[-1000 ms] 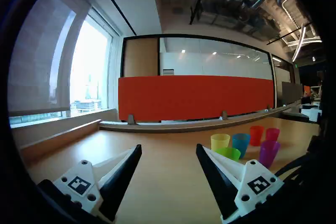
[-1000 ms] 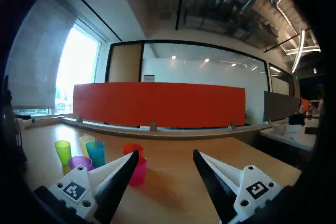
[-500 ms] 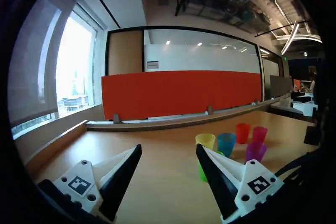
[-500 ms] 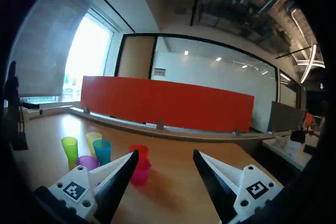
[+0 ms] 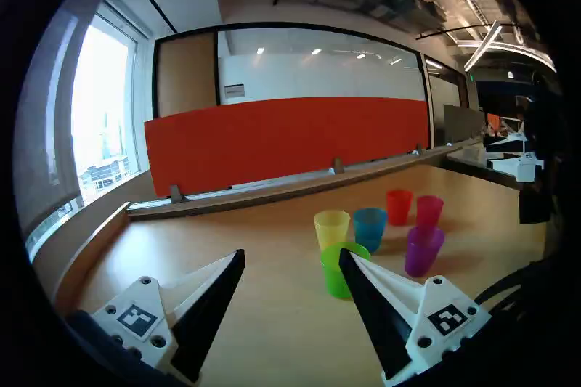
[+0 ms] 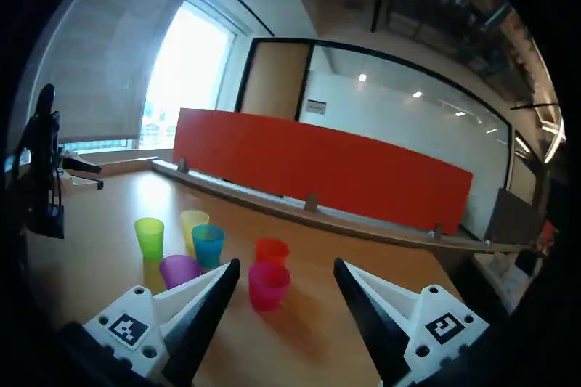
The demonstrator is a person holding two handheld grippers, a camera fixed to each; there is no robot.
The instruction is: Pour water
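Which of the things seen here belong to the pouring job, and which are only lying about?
For the job: green cup, yellow cup, blue cup, red cup, pink cup, purple cup, left gripper, right gripper.
Lying about: red divider panel, black stand, window.

Low side-by-side views across the table [image 5: 290,318], cups [image 5: 370,226] shared between them.

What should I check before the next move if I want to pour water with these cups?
1. The left gripper is open: ok.
2. The right gripper is open: ok.
3. A cup is in grasp: not ok, both grippers are empty.
4. The green cup stands upright, close ahead of the left gripper: ok.
5. The pink cup stands upright, ahead of the right gripper: ok.
6. Some cup holds water: cannot tell.
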